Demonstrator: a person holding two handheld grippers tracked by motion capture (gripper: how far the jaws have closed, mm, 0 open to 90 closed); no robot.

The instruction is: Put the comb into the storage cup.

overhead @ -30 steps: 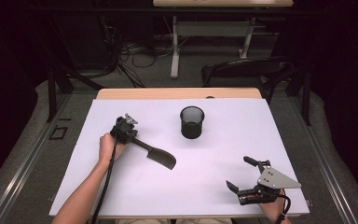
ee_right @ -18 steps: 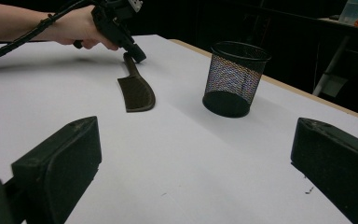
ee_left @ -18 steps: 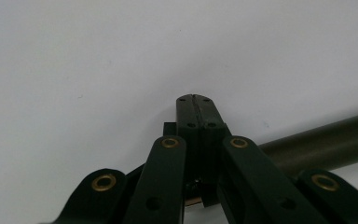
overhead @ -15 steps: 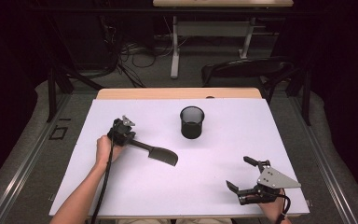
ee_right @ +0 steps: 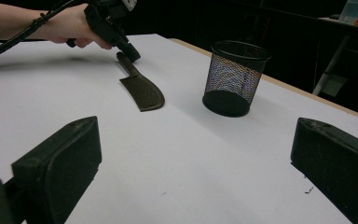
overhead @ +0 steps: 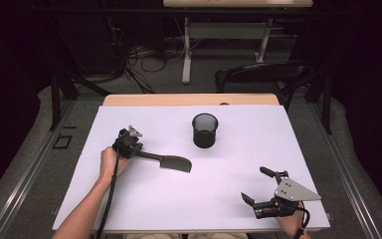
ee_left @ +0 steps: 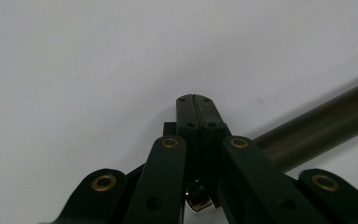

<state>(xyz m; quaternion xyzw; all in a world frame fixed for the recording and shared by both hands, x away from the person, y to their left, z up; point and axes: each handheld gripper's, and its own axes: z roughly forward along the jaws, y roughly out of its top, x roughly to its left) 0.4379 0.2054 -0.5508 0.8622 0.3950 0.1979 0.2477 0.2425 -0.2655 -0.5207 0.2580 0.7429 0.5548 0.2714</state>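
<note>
High view looks down on a white table with a person's forearms coming in from the near edge. The left gripper sits at the left middle of the table, held in the left hand, and its jaws are closed on the handle of a black spatula. That spatula lies flat on the table, its handle at the gripper and its broad blade pointing right, toward the table's centre. A black mesh cup stands upright beyond the blade, farther from the person and slightly right, apart from it. The right gripper rests at the near right corner of the table, well apart from the spatula and cup, with its jaws spread wide and nothing between them. Left gripper view looks along the two black jaws, pressed together at their tips, with the spatula's round dark handle running out to the right over the white surface. Right gripper view looks across the table between its own two open pads, showing the spatula lying flat at centre left, the left gripper and hand at its far end, and the mesh cup standing to the right of the blade.
</note>
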